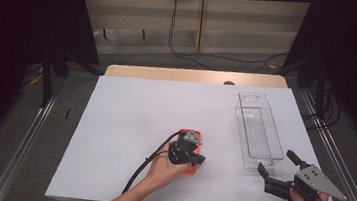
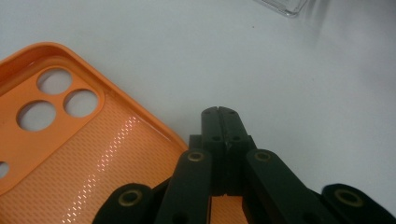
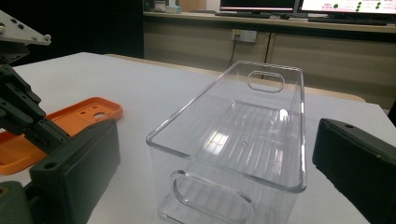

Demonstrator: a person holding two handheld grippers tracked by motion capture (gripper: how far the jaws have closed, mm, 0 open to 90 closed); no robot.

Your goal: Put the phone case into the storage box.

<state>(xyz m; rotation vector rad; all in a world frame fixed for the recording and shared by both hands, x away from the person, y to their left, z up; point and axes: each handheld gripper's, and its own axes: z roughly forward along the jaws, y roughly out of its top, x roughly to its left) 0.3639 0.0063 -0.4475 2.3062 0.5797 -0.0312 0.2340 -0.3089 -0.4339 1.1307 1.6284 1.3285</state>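
1. My left tongs (image 1: 199,159) – jaws pressed together, nothing btwn them. In the left gripper view the tips (image 2: 218,112) sit just past the edge of the orange phone case (image 2: 70,140), over bare white tabletop; can't tell if they touch it.
2. My right tongs (image 1: 275,167) – jaws wide apart, holding nothing. They're at the near end of the clear bin (image 1: 258,131), not touching as far as I can see.
3. Phone case lies flat, inside facing up, camera holes visible, w/ my left hand (image 1: 164,169) and tongs over it in the high view. It's left of the bin, well apart from it.
4. Clear bin – long, w/ cut-out handles at both ends, ribbed floor. Nothing in it.
5. Tabletop (image 1: 128,125) – white sheet over a wood top, wood showing at the far edge.
6. Room – dim; cables on the floor behind, wall socket (image 3: 244,35), monitors (image 3: 345,5) on a far counter.
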